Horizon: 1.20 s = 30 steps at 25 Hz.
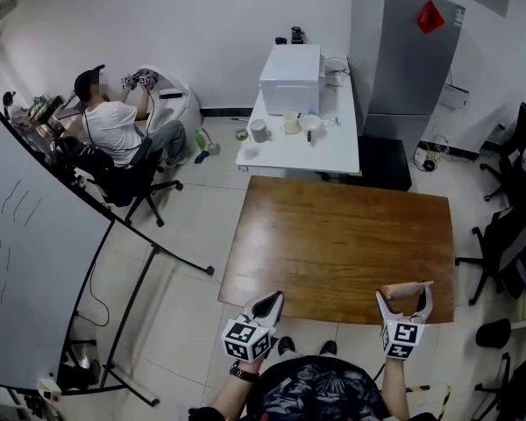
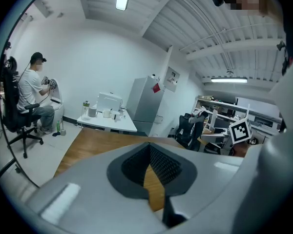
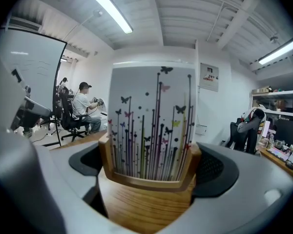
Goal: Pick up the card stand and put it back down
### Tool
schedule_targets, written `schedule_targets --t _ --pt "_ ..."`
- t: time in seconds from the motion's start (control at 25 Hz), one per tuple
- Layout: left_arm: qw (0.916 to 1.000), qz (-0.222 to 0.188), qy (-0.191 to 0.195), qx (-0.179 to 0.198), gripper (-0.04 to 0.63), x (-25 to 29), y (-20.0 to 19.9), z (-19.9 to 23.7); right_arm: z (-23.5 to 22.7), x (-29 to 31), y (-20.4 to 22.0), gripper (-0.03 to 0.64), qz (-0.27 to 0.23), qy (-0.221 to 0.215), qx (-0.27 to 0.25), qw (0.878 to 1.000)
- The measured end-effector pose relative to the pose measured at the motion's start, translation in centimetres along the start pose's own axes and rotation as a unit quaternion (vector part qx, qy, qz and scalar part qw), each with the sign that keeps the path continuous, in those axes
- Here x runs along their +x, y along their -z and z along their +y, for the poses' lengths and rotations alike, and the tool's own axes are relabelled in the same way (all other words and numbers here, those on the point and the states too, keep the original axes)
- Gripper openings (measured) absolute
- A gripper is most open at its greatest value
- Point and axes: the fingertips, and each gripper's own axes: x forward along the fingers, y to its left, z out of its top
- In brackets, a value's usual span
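Note:
The card stand [image 1: 406, 288] is a small wooden holder [image 3: 147, 189] carrying a white card [image 3: 151, 123] printed with butterflies and coloured stems. My right gripper [image 1: 404, 296] is shut on the holder's two sides, over the near right corner of the wooden table [image 1: 333, 235]. Whether the stand touches the tabletop cannot be told. In the right gripper view the card fills the middle and stands upright between the dark pads [image 3: 212, 172]. My left gripper [image 1: 273, 301] hangs at the table's near edge, shut with nothing in it; the left gripper view shows its pads [image 2: 163, 165] closed together.
A white table [image 1: 337, 152] beyond the wooden one carries a white box [image 1: 291, 77] and cups. A grey cabinet [image 1: 403, 51] stands behind it. A person [image 1: 114, 130] sits at the far left. A whiteboard [image 1: 35, 261] stands left, office chairs [image 1: 508, 244] right.

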Motion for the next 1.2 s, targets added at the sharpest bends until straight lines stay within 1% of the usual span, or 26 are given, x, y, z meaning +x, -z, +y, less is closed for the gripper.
schedule_targets --t 0.36,0.52,0.64,0.76,0.84,0.92,1.08,1.2 --pt "1.0 -0.005 -0.003 0.004 0.0 -0.3 -0.5 -0.3 0.3 0.0 -0.4 0.543 -0.009 -0.004 0.009 1.0" --pt "0.999 -0.04 0.016 0.008 0.0 -0.4 -1.7 -1.2 0.1 0.1 -0.4 0.543 -0.008 -0.005 0.015 1.0" --pt "0.9985 -0.043 0.026 0.02 0.0 -0.2 -2.1 -1.9 0.0 0.2 -0.5 0.543 -0.009 -0.008 0.016 1.0" --pt "0.999 -0.039 0.015 0.013 0.0 -0.4 -2.0 -1.8 0.7 1.1 0.0 0.543 -0.004 -0.024 0.013 1.0" --pt "0.9994 -0.035 0.0 0.004 0.0 -1.1 -1.5 -1.0 2.8 3.1 1.0 0.543 0.003 -0.049 0.01 0.999" --pt "0.9993 -0.03 -0.018 -0.011 0.0 -2.3 -0.8 -0.1 6.1 6.3 2.4 0.543 0.007 -0.082 0.011 0.997" --pt "0.9979 -0.002 -0.052 -0.037 0.0 -6.1 2.0 1.1 14.7 14.3 5.1 0.543 0.013 -0.153 0.035 0.987" --pt "0.9935 0.017 -0.099 -0.054 0.0 -10.2 4.4 3.2 21.2 20.7 7.3 0.543 0.04 -0.184 0.033 0.982"
